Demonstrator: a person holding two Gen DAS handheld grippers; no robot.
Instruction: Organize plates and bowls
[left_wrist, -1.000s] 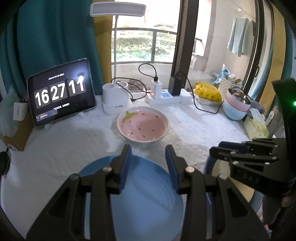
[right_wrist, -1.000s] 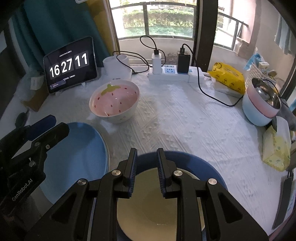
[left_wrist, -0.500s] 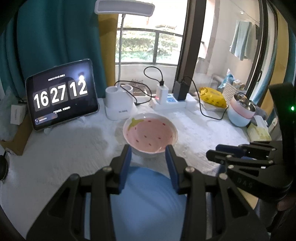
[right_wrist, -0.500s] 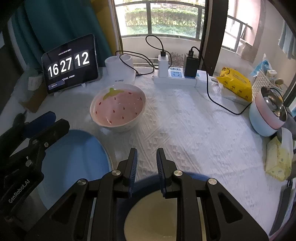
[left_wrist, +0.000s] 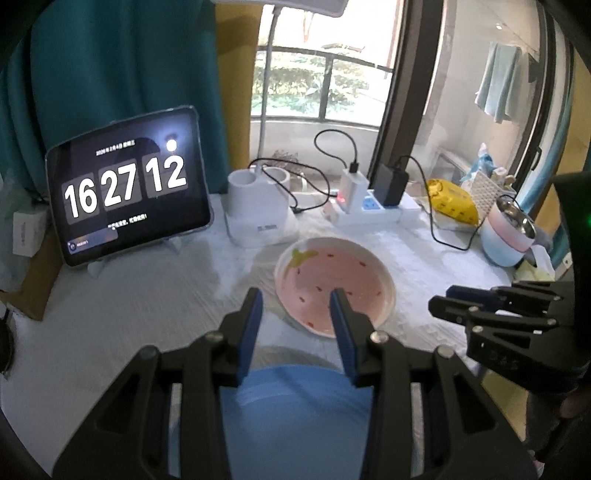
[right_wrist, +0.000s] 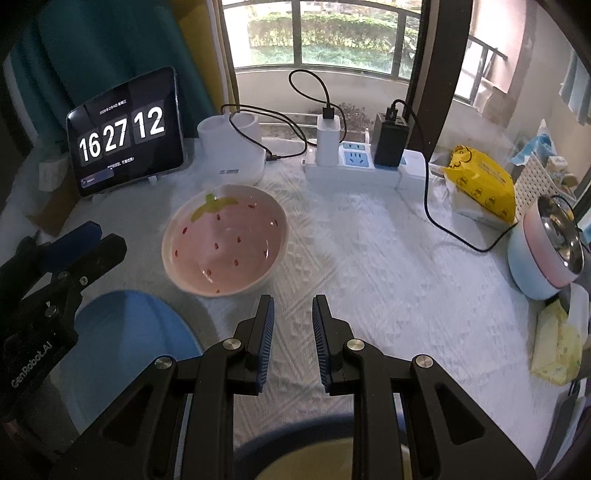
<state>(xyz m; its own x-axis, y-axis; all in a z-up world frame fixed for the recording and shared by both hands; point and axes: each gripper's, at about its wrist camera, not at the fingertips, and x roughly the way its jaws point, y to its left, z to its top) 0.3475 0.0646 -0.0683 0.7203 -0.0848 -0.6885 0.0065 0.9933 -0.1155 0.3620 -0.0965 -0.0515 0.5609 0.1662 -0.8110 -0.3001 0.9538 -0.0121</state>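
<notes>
A pink strawberry-patterned bowl sits mid-table on the white cloth. In front of it to the left lies a light blue plate. A dark blue dish with a cream inside shows at the bottom edge of the right wrist view. My left gripper hovers over the far rim of the blue plate, just short of the bowl's near edge, open and holding nothing. My right gripper hangs over bare cloth right of the bowl, its jaws narrowly apart and empty.
At the back stand a tablet clock, a white lamp base and a power strip with chargers and cables. A yellow pack, a pink-and-blue pot and a tissue pack line the right side.
Both grippers have moved forward toward the pink bowl. The blue plate and the dark blue dish have slid down toward the bottom of their views. The jaws stand as before.
</notes>
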